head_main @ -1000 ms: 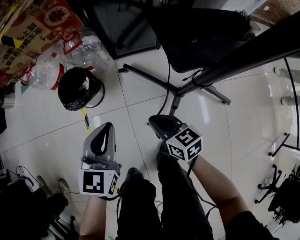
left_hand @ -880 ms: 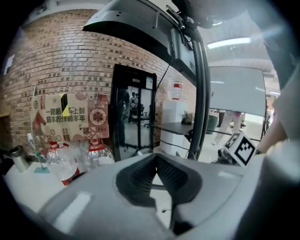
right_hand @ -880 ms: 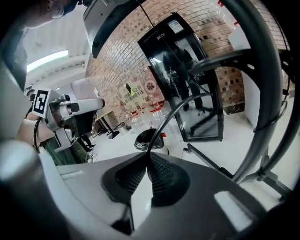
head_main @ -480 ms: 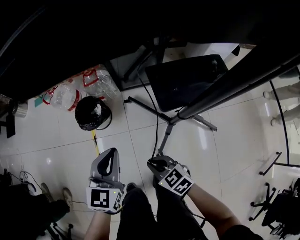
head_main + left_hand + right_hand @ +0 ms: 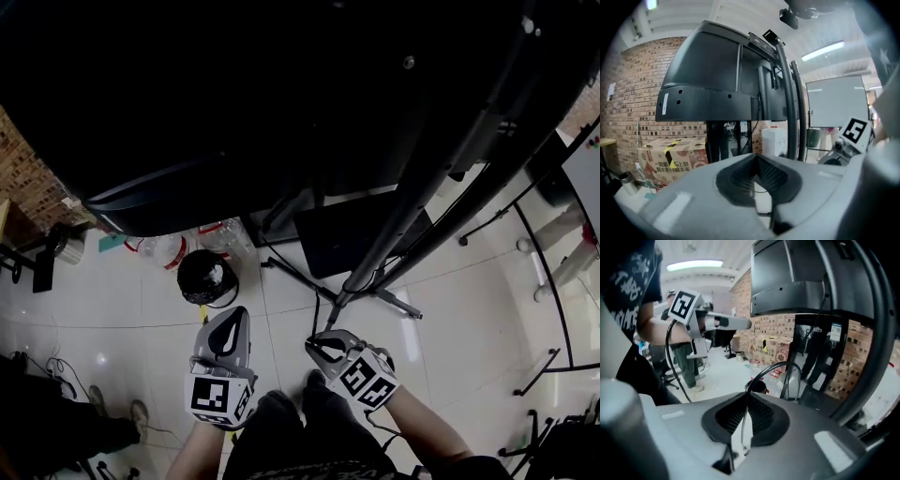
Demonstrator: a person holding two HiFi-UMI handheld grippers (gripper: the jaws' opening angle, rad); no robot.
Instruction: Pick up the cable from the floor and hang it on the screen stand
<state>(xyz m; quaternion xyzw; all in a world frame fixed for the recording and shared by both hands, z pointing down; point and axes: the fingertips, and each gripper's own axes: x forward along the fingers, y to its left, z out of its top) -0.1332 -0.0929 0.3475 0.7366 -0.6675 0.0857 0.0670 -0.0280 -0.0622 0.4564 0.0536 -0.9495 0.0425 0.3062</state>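
Observation:
The thin black cable (image 5: pixel 774 366) arcs up out of my right gripper (image 5: pixel 746 401), which is shut on it; the rest drops toward the floor (image 5: pixel 316 305). In the head view the right gripper (image 5: pixel 323 344) and left gripper (image 5: pixel 228 330) are side by side, high above the floor, just short of the screen stand's poles (image 5: pixel 398 220). The big dark screen (image 5: pixel 234 94) fills the top of that view. In its own view the left gripper (image 5: pixel 755 158) has its pads meeting, and I see nothing between them. It faces the screen's back (image 5: pixel 708 79) and the poles (image 5: pixel 787 103).
The stand's legs (image 5: pixel 394 302) spread over the white tiled floor below. A black bag (image 5: pixel 206 277) and plastic water bottles (image 5: pixel 161 249) lie to the left. A printed cardboard box (image 5: pixel 670 159) stands by the brick wall. A person's shoes (image 5: pixel 114 409) are at lower left.
Both grippers have risen well above the floor with the cable in the right one. The head view has tilted up, so the screen now covers its top. The right gripper has rolled.

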